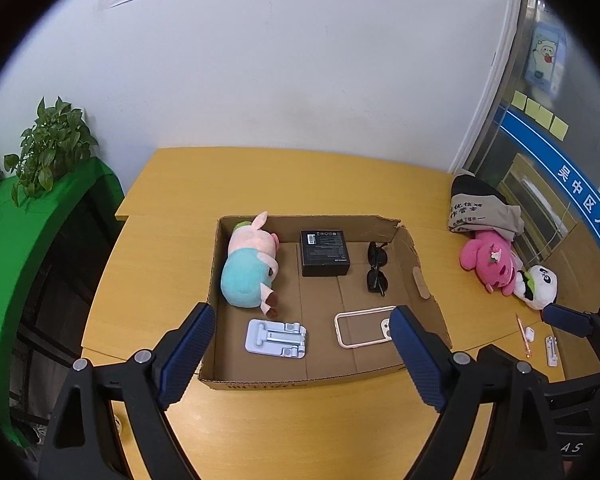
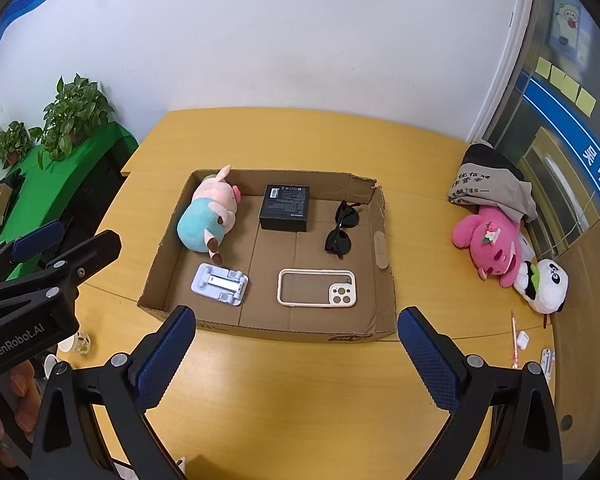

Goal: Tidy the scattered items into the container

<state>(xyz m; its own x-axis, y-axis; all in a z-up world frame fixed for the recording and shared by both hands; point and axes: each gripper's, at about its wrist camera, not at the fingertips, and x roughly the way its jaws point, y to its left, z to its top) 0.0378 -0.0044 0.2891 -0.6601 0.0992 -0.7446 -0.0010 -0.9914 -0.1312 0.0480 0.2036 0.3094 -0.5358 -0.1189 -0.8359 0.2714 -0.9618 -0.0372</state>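
Mostly soft plush pig point(image 2: 208, 216), corrugated cardboard box point(image 2: 268, 328)

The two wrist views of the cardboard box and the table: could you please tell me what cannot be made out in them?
- Print on the black rectangular box: too small to read, both views.
- Small white items beside the thin orange pen: too small to identify.
- Phone case: right end hidden by a finger of the left gripper, left view.
- Grey printed cloth bag: contents hidden.
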